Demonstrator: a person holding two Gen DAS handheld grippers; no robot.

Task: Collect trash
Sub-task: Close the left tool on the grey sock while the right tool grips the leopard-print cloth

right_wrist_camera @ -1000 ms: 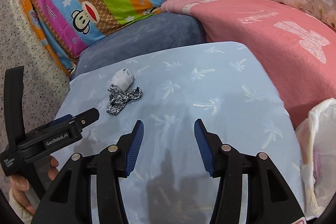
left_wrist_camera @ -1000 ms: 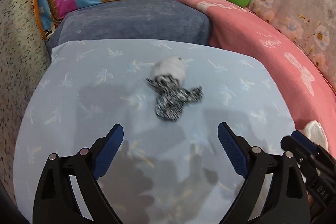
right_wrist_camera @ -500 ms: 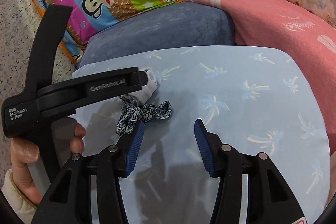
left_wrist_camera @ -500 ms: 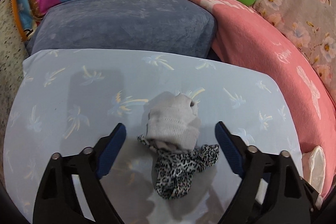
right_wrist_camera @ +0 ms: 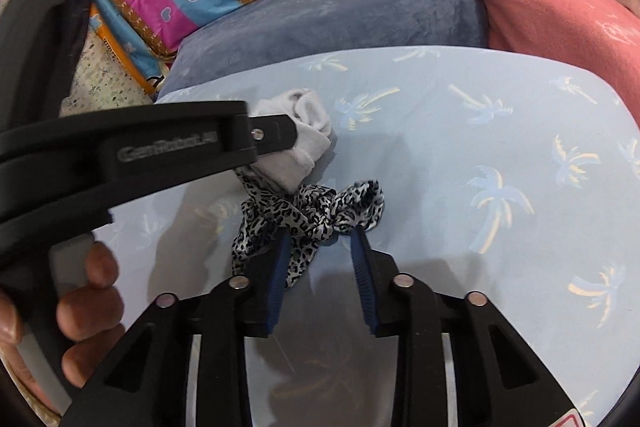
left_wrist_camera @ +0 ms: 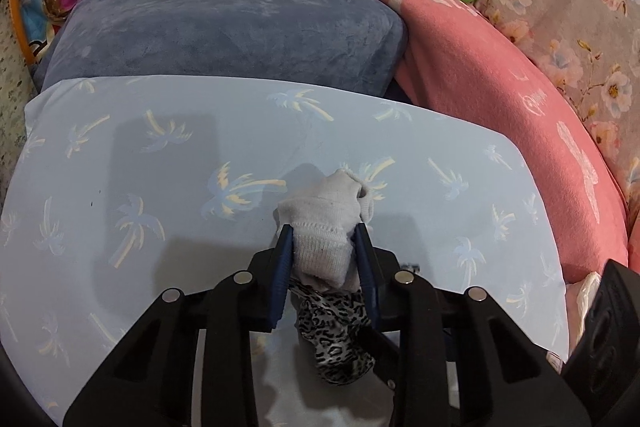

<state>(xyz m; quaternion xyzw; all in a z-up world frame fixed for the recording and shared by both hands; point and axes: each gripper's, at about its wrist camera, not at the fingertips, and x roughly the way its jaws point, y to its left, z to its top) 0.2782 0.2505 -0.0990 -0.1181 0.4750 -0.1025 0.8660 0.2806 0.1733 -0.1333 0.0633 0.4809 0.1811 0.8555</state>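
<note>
the left gripper (left_wrist_camera: 325, 259) clamps the bunched grey knit sock (left_wrist_camera: 326, 227) on the pale blue palm-print sheet (left_wrist_camera: 160, 187). the right gripper (right_wrist_camera: 322, 259) straddles the adjoining leopard-print fabric scrap (right_wrist_camera: 308, 215), part-closed. neither piece is lifted yet; bagging remains.

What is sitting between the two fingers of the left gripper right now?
The left wrist view shows the left gripper clamped on a gray sock, with leopard-print fabric trailing below it.
</note>
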